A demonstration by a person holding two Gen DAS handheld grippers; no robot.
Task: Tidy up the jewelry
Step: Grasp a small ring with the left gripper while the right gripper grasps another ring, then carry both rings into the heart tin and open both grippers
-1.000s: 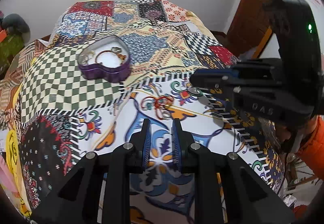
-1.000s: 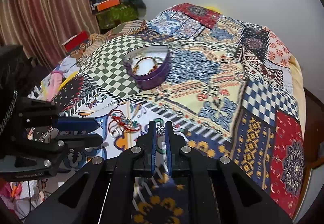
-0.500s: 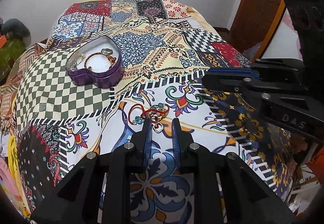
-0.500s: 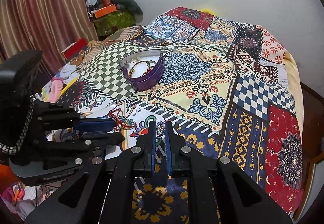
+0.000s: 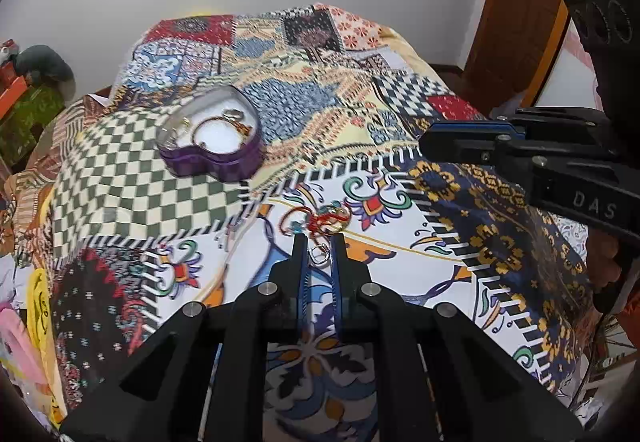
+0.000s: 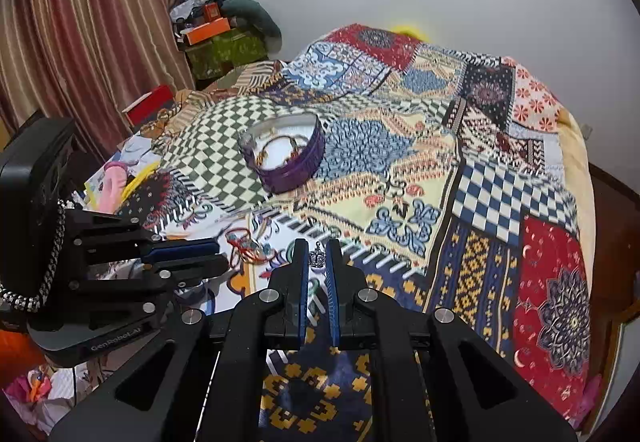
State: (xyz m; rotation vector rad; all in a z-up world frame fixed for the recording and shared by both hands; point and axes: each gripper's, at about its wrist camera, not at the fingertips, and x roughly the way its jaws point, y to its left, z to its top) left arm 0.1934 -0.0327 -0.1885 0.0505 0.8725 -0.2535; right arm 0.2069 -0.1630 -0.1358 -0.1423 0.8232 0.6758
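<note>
A purple heart-shaped box [image 5: 210, 140] lies open on the patterned bedspread, with bangles and rings inside; it also shows in the right wrist view [image 6: 286, 152]. A red thread bracelet pile [image 5: 320, 220] lies on the white patch, also in the right wrist view [image 6: 248, 246]. My left gripper [image 5: 319, 248] hovers just short of that pile, jaws narrowly apart around a small silver ring [image 5: 319, 254]. My right gripper [image 6: 317, 254] is shut on a small silver crown-shaped ring [image 6: 317, 257], held above the bedspread. Each gripper shows in the other's view.
The bedspread [image 6: 440, 162] covers the whole bed. Curtains [image 6: 80, 22] and piled boxes [image 6: 216, 38] stand at the left, a wooden door [image 5: 524, 2] at the right. Clutter [image 6: 116, 182] lies along the bed's left edge.
Both grippers have pulled back and risen, so the box and bracelet pile look farther away. The right gripper keeps hold of the silver piece.
</note>
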